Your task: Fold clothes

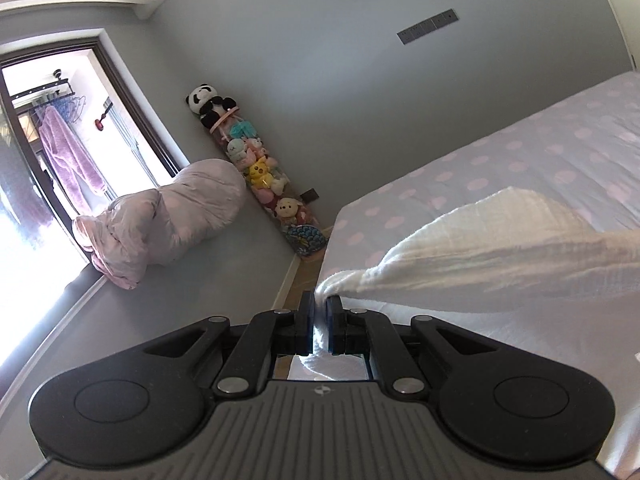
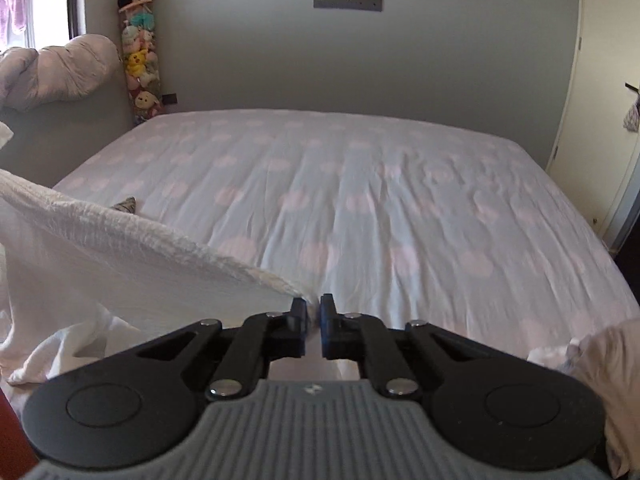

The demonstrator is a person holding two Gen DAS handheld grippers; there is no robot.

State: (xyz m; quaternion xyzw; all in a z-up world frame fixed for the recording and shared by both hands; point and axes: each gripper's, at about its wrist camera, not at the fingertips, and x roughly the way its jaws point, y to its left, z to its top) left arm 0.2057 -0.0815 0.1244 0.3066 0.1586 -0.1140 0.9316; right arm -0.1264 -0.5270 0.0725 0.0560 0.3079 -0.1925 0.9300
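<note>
The left gripper pinches a corner of the white cloth near the bed's left edge. The right gripper pinches the other end above the bed's near edge. A loose pinch could let it slip and crumple.

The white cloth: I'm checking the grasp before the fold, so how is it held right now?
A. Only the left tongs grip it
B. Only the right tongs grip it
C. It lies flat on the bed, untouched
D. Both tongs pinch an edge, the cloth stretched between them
D: the left tongs and the right tongs each pinch the white cloth, lifted above the bed.
</note>
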